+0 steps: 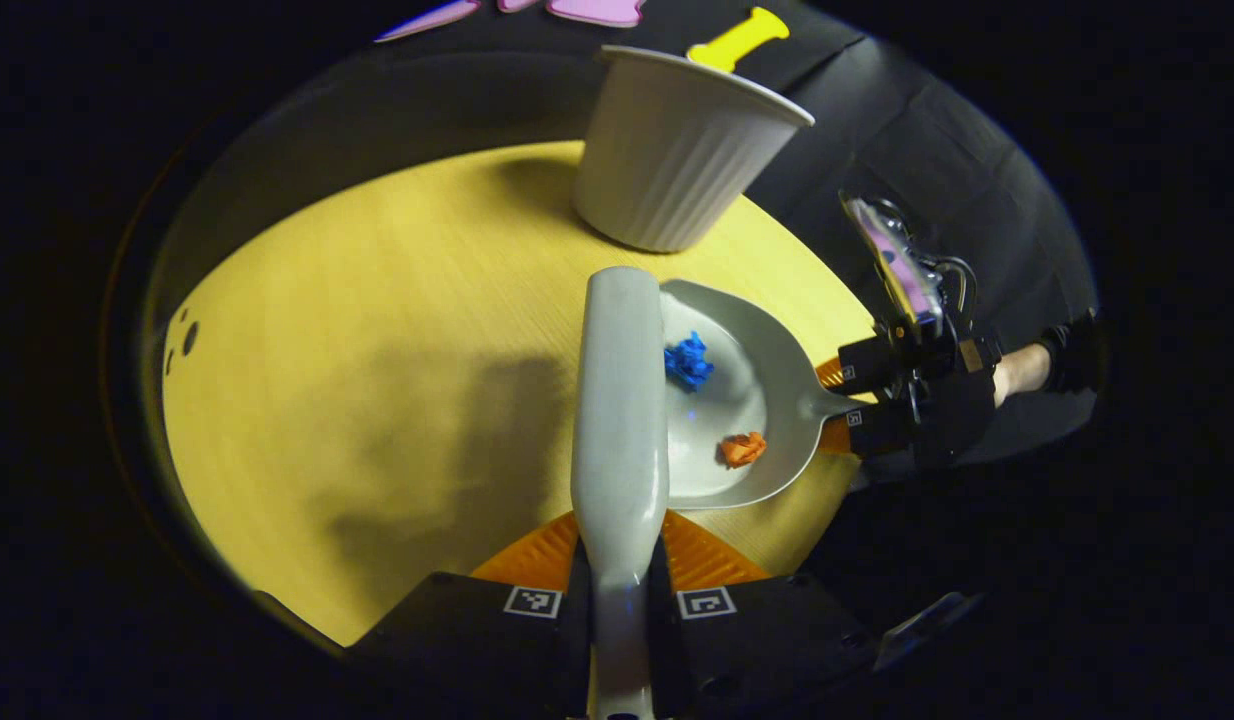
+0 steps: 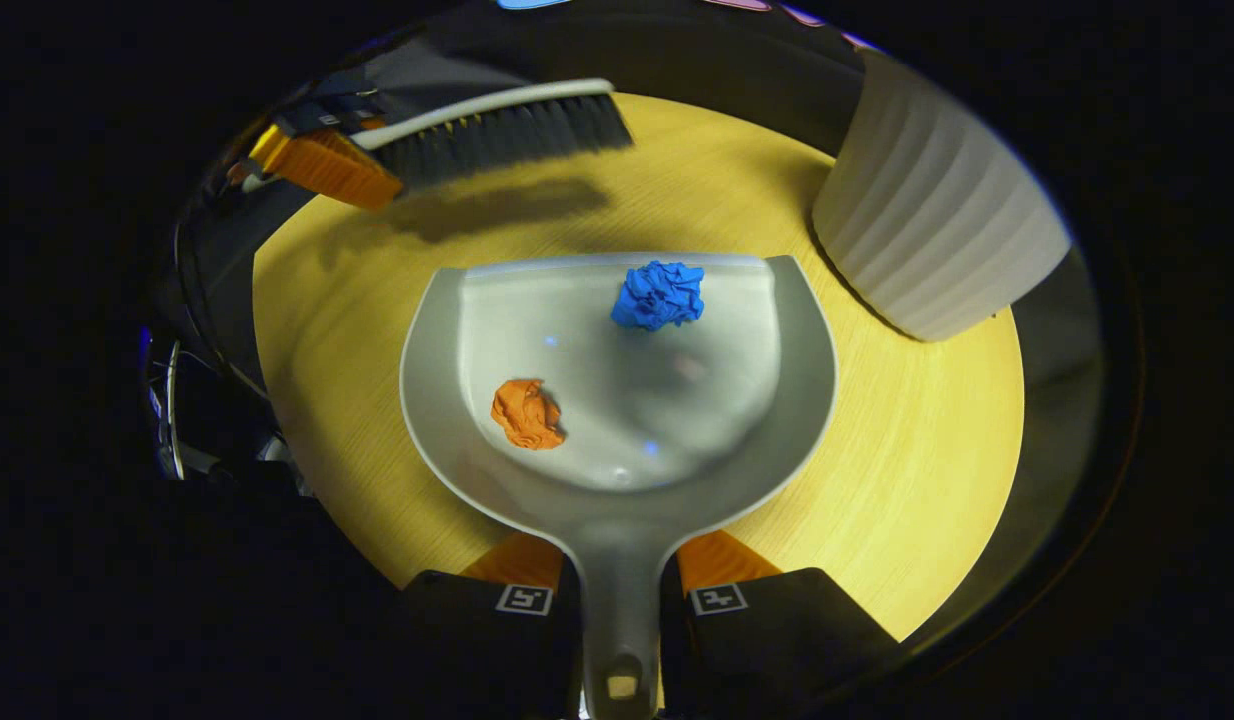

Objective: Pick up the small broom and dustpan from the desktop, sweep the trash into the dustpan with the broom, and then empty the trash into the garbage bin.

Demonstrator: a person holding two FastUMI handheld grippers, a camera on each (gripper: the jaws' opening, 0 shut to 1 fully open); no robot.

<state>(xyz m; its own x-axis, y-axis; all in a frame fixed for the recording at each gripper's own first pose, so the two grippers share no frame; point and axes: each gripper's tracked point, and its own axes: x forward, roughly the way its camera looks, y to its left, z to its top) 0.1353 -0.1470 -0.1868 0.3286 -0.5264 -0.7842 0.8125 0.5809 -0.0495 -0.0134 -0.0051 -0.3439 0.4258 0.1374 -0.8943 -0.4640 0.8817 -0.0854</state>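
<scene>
Yellow tabletop (image 2: 927, 470) is carrying the ribbed white garbage bin (image 1: 677, 160) at its far edge, close for emptying. Right gripper (image 2: 620, 600) fingers are clamping the dustpan (image 2: 617, 400) handle, keeping it flat so the blue wad (image 2: 659, 294) and orange wad (image 2: 525, 414) stay inside. Left gripper (image 1: 617, 600) fingers are gripping the broom (image 1: 619, 400) above the pan

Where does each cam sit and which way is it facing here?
Left gripper view: rides the left gripper, looks along the broom it clamps, over the table toward the bin; own fingers at bottom, right gripper and a forearm farther off.
Right gripper view: rides the right gripper, looks along the dustpan handle into the pan; own fingers at bottom, left gripper holding the broom at top left.
Shared: dustpan, broom, bin, blue scrap, orange scrap.
</scene>
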